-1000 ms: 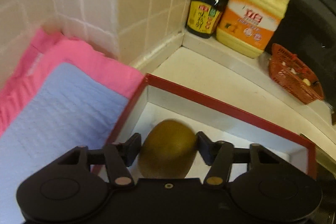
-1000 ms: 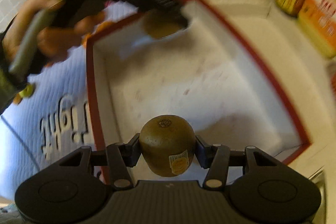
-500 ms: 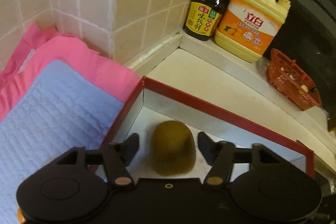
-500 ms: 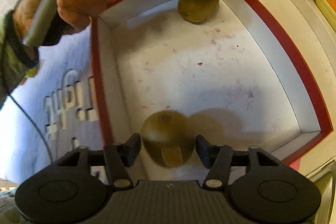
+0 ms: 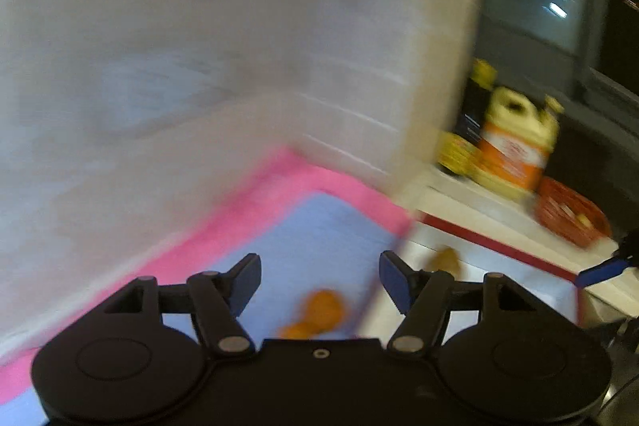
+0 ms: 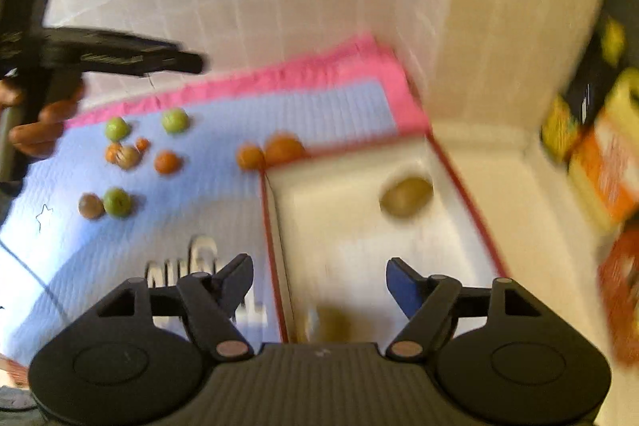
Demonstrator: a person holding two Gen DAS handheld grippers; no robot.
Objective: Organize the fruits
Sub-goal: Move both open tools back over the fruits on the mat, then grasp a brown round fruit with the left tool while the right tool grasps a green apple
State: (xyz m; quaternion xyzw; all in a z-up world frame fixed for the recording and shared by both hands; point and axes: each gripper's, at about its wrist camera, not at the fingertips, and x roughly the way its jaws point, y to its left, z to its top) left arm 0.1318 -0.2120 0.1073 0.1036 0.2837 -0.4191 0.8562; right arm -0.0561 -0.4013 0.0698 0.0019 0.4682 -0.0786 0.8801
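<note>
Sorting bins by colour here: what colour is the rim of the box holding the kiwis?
Red; the box rim shows best in the right wrist view.

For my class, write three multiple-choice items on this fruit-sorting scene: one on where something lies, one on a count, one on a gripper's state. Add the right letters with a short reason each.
1. Where do the two kiwis lie?
A. In the red-rimmed box
B. On the blue mat
C. In the orange basket

2. How many green fruits lie on the blue mat?
A. One
B. Three
C. Six

3. What is between the right gripper jaws?
A. A kiwi, clamped
B. An orange
C. Nothing gripped

Key: 1 A, both kiwis sit on the white floor of the red-rimmed box, one blurred near the gripper. 2 B, three green fruits show on the mat. 3 C, the jaws are opening, clear of the kiwi below.
</note>
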